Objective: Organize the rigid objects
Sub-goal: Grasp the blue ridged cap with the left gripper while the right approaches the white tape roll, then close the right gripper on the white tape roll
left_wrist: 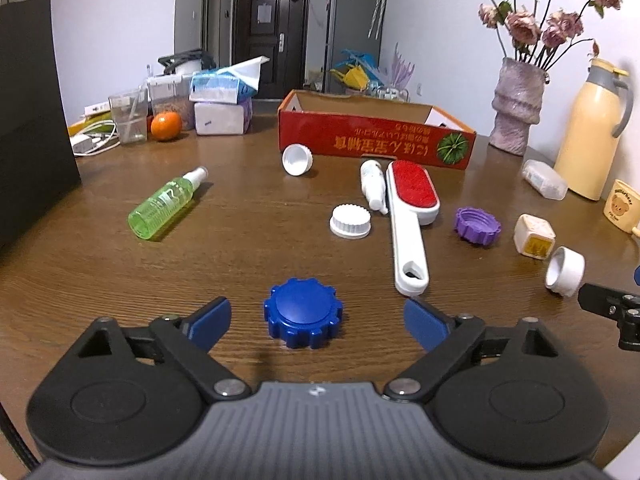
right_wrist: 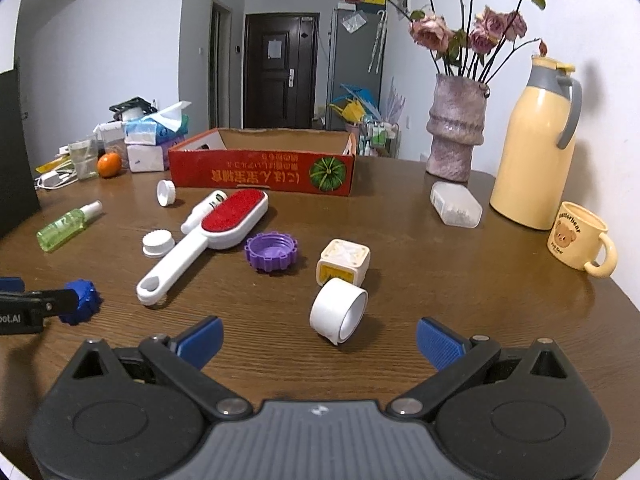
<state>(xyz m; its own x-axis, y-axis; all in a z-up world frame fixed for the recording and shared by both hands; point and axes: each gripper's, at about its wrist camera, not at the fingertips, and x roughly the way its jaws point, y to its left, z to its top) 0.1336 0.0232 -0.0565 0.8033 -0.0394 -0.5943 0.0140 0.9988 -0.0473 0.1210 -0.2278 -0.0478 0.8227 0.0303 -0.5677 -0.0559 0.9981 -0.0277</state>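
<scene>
My left gripper [left_wrist: 318, 322] is open, low over the wooden table, with a blue ridged cap [left_wrist: 303, 312] between its fingers, untouched. My right gripper [right_wrist: 318, 340] is open just short of a white cylindrical cap [right_wrist: 338, 310] lying on its side. Further out lie a white lint brush with a red pad [left_wrist: 410, 216], a purple cap [left_wrist: 477, 225], a white ribbed cap [left_wrist: 350, 221], a small white bottle [left_wrist: 372, 185], a green spray bottle [left_wrist: 166, 202], a cream square cap [right_wrist: 343, 261] and another white cap [left_wrist: 297, 159]. A red cardboard box [left_wrist: 372, 142] stands open behind them.
A vase of dried roses [right_wrist: 456, 136], a yellow thermos [right_wrist: 534, 148], a bear mug [right_wrist: 580, 240] and a clear plastic case [right_wrist: 456, 204] stand at the right. Tissue packs [left_wrist: 220, 106], a glass [left_wrist: 128, 116] and an orange [left_wrist: 166, 125] crowd the far left. A black box [left_wrist: 32, 112] stands at the left edge.
</scene>
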